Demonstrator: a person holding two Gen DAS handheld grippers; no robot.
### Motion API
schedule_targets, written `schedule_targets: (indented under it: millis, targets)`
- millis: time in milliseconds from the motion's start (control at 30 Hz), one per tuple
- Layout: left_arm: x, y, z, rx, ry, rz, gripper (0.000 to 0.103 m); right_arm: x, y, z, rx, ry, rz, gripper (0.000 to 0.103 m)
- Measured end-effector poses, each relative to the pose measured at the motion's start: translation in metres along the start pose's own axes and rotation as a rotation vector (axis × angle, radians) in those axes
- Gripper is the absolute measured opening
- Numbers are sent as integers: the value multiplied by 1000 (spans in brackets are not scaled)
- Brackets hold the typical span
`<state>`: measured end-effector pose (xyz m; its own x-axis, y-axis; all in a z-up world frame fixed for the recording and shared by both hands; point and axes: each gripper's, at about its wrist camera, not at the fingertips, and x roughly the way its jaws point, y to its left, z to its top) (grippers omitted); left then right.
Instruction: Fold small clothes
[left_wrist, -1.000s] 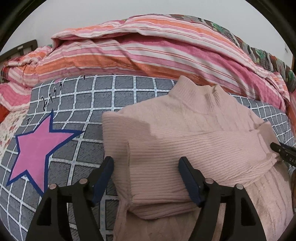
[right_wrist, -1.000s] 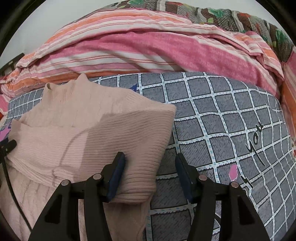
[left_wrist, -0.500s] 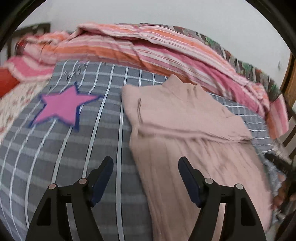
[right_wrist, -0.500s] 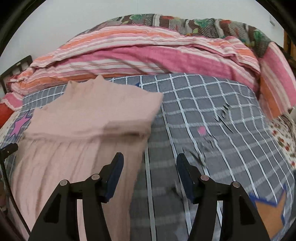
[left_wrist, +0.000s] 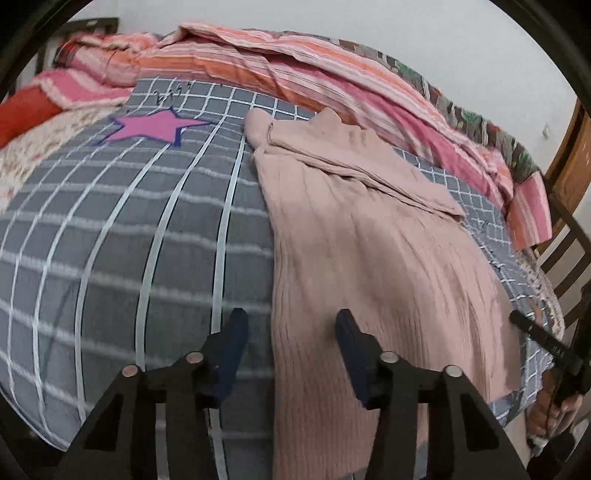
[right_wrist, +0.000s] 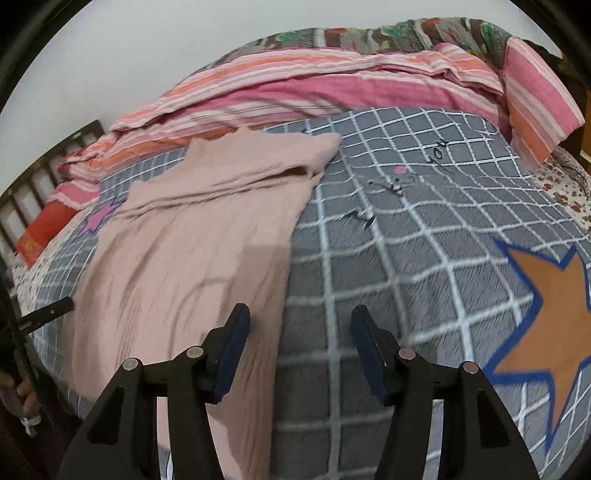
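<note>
Checked bedspread (left_wrist: 110, 229), one pink sweater (left_wrist: 369, 236), two stars (right_wrist: 546, 295)

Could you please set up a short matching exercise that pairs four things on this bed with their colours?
Things:
1. sweater
2. star near the right tongs
3. star far from the left tongs
4. checked cover

Colours:
A. grey with white lines
B. orange with a blue outline
C. pale pink
D. bright pink with a dark blue outline

Pairs: 1-C, 2-B, 3-D, 4-A
</note>
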<state>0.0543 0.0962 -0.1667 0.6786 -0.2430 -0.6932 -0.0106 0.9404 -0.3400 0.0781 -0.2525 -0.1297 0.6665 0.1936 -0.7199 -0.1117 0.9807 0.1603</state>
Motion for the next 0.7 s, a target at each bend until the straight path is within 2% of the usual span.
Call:
schedule_targets:
  millis: [200,333,400,433,467,500,600,700]
  targets:
    - [-6,9,-22,-72,19,-81,43,-9,15,-26,-26,-4,50,51]
    - [-3,10,-26,-91,15,-82,42,-8,20,-38,-27,-6,48,51]
    - [-2,11,-24,-113,10,-87,31,-6,21,-40,-16,-24,42,48]
    - [-1,12,-22,-128,10,-98,21,-4,21,-39,-12,-28,45,39]
    - [0,14,-19,-147,15,-116,11,-3,21,-38,-13,-29,57,21]
    - [2,16,-15,-163,23,-137,10,-3,21,-35,-17,-28,74,11]
    - [-9,22,-9,-182,-24,-170,8,-15,15,-30,-3,-81,107,7]
    - [-23,33,-15,-182,-61,-158,6,-33,-4,-33,80,-132,101,5]
